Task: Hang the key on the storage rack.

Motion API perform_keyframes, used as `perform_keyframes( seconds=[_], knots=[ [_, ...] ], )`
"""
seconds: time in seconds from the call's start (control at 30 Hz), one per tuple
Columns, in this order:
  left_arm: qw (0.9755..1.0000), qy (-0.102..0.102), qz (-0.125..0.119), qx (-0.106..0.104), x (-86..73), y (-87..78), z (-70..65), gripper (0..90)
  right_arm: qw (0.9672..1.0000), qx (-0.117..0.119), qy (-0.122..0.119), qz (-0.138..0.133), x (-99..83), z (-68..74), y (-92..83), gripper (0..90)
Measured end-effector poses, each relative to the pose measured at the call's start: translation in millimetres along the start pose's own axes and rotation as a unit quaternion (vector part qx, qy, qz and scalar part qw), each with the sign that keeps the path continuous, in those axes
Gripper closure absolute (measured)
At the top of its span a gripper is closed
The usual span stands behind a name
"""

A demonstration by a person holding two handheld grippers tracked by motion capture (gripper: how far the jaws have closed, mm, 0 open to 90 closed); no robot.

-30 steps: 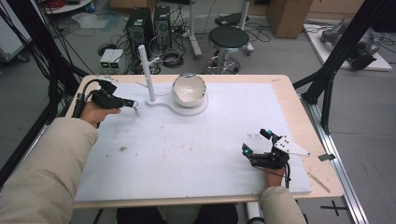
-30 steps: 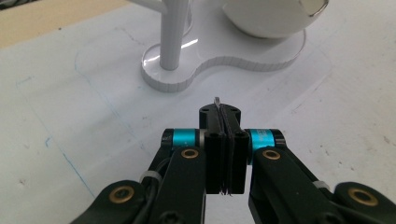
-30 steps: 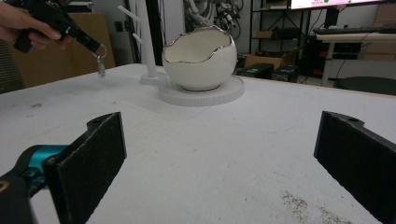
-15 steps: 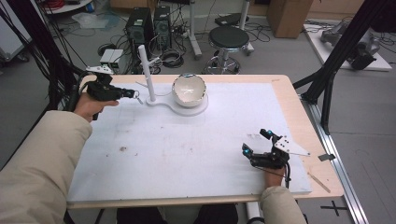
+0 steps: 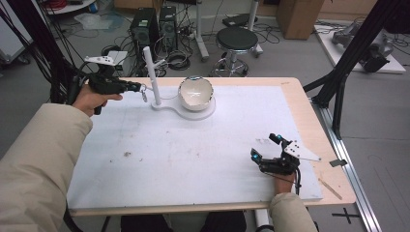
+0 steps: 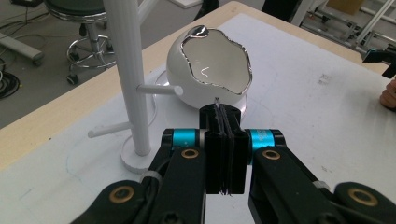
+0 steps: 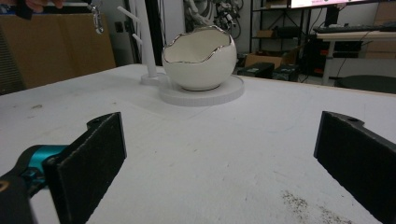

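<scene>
A: Where is the left gripper [image 5: 140, 88]?

B: Raised off the mat [image 5: 145, 159] at its far left corner, held in the left hand [image 5: 92, 99]. Its tips sit just short of the white stand [image 5: 151, 72].

A: Clenched?

B: Yes. In the left gripper view the two jaws are pressed together, with a thin sliver of metal poking out above them. From the high view a small metal charm [image 5: 144, 94] dangles just under the tips; the right gripper view shows it too, hanging near the top left corner [image 7: 97, 21]. What it is exactly, I cannot tell.

A: And past those jaws?

B: The post rises just ahead and to the left of them, with short pegs [image 6: 159, 89] sticking out sideways. Further ahead, slightly right, sits the bowl [image 6: 212, 65], shaped like a cracked eggshell with a silver rim, on the stand's round base [image 5: 203, 112].

A: The right gripper [image 5: 267, 151]?

B: Low over the near right part of the mat, in the right hand [image 5: 285, 182]. Its jaws are released, spread wide, with nothing between them. The bowl lies well ahead of it, near the middle of its view [image 7: 198, 58].
</scene>
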State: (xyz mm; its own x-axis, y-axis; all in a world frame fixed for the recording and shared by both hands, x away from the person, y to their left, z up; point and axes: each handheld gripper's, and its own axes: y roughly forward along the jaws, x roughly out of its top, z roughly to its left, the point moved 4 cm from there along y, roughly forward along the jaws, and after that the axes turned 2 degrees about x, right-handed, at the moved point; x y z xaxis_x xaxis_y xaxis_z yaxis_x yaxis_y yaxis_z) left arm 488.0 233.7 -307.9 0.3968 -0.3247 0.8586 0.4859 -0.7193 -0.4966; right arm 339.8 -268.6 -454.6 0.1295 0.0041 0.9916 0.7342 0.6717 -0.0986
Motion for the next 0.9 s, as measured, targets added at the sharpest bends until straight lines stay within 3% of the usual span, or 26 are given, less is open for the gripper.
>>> perform_keyframes(
  seconds=[0.1, 0.23, 0.47, 0.57, 0.9],
  knots=[
    [0.9999, -0.004, -0.01, -0.004, 5.6, 0.8, -0.5, 88.5, 1.0, 0.0, 0.001, 0.001, -0.1, -0.1, -0.1, 1.3],
    [0.9999, 0.002, 0.01, 0.0, 7.7, 2.9, 2.1, 88.5, 1.0, 0.0, 0.0, 0.001, -0.1, -0.4, 0.0, 1.2],
    [0.9998, 0.004, 0.005, -0.021, 19.9, 8.3, 0.6, 88.5, 1.0, 0.0, 0.001, -0.003, 0.2, -1.1, 0.2, 1.3],
    [0.9997, 0.006, 0.02, -0.014, 18.8, 12.2, 1.4, 88.5, 1.0, 0.0, 0.002, -0.002, 0.1, -0.9, 0.2, 1.3],
    [0.9995, 0.005, 0.03, -0.005, 15.9, 21.0, 3.5, 88.5, 1.0, -0.001, 0.0, -0.003, 0.2, -0.9, 0.3, 1.3]
  ],
)
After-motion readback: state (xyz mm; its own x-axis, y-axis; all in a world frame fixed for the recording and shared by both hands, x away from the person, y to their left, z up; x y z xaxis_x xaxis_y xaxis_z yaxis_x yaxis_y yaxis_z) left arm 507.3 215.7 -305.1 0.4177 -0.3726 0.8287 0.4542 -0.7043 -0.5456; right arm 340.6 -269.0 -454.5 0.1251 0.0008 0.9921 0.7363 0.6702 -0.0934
